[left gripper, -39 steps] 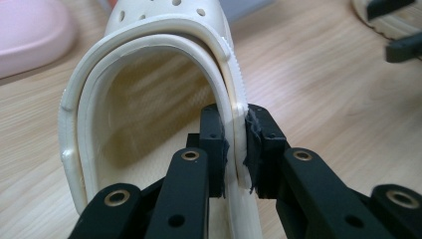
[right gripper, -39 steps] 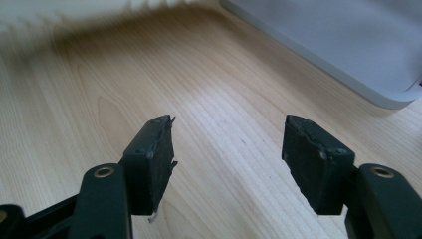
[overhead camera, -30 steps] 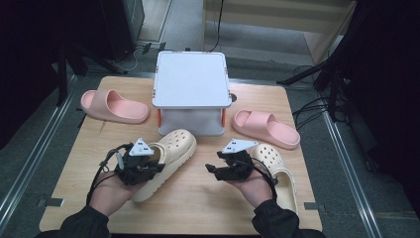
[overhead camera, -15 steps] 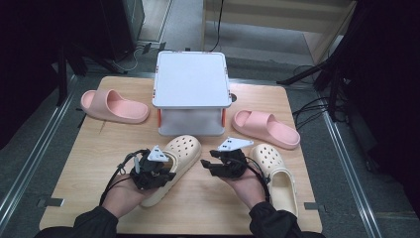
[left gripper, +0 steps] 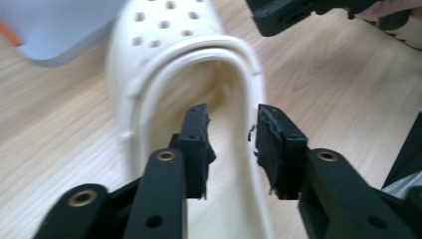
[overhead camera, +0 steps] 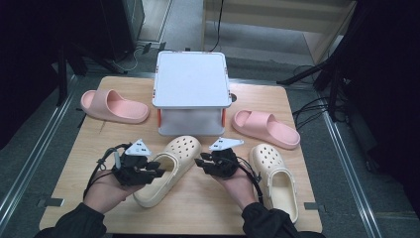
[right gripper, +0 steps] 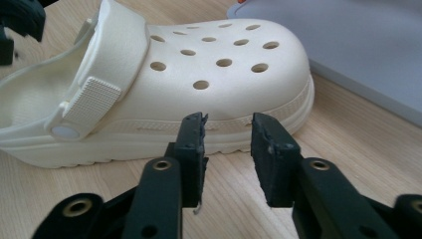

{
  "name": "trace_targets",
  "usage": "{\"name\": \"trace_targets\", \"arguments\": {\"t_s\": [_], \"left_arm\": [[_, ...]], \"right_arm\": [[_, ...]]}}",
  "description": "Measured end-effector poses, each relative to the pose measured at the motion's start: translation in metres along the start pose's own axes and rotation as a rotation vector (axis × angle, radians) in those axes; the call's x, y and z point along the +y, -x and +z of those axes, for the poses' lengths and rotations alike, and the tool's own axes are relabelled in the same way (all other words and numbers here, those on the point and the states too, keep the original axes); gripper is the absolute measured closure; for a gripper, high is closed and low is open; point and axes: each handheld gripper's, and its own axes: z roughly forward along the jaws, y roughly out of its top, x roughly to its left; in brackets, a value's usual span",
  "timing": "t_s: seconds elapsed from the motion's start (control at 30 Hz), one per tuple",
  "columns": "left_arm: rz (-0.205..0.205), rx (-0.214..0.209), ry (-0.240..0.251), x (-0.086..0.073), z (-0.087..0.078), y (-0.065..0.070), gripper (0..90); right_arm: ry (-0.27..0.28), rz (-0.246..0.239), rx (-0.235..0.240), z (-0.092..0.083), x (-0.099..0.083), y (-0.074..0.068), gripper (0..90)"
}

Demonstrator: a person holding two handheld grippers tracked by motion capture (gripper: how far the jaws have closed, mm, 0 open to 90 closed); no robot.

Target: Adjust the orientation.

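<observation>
We see a cream clog (overhead camera: 168, 171) lying on its sole on the wooden tabletop (overhead camera: 64, 163), just in front of the grey two-level stand (overhead camera: 190, 94). Its toe cap is perforated with round holes, and its heel strap is swung forward over the upper.

The left gripper (left gripper: 231, 144) is at the heel end. Its fingers (left gripper: 196, 144) have just been opening; they stand partly apart over the footbed and rim, gripping nothing.

The right gripper (right gripper: 226, 149) faces the clog's side wall. Its fingers (right gripper: 271, 154) have just been closing; they stand partly apart just short of the sole edge, holding nothing.
</observation>
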Motion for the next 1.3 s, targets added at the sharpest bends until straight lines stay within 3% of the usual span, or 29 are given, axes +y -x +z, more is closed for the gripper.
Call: {"name": "trace_targets", "arguments": {"t_s": [0.07,0.17,0.37,0.57,0.67,0.73,0.8,0.97,1.0,1.3], "left_arm": [[-0.01,-0.008,-0.007,-0.004,-0.002,-0.01,70.0],[-0.024,0.015,0.008,-0.009,-0.007,-0.024,74.9],[-0.059,0.066,-0.02,-0.019,-0.004,-0.048,78.1],[-0.099,0.075,-0.042,-0.027,0.007,-0.061,78.7],[-0.127,0.006,-0.066,-0.029,0.016,-0.061,79.8],[-0.106,0.026,-0.08,-0.029,0.019,-0.056,82.6],[-0.107,0.012,-0.087,-0.029,0.019,-0.056,83.1],[-0.105,-0.039,-0.084,-0.03,0.02,-0.052,83.5],[-0.114,-0.074,-0.07,-0.031,0.019,-0.052,83.5],[-0.099,-0.102,-0.062,-0.031,0.021,-0.046,83.5]], "right_arm": [[-0.001,0.015,0.009,0.004,0.0,0.0,74.5],[-0.003,0.029,0.021,0.01,0.0,-0.001,79.6],[-0.008,0.001,0.035,0.015,0.002,-0.009,81.0],[-0.032,-0.018,0.04,0.019,0.001,-0.016,80.9],[-0.036,-0.028,0.031,0.022,0.002,-0.016,80.6],[-0.037,-0.033,0.028,0.023,0.002,-0.017,80.6],[-0.036,-0.036,0.026,0.024,0.002,-0.017,80.6],[-0.038,-0.038,0.017,0.023,0.003,-0.014,79.7],[-0.037,-0.033,0.014,0.023,0.003,-0.012,78.9],[-0.038,-0.028,-0.002,0.024,0.006,-0.008,78.2]]}}
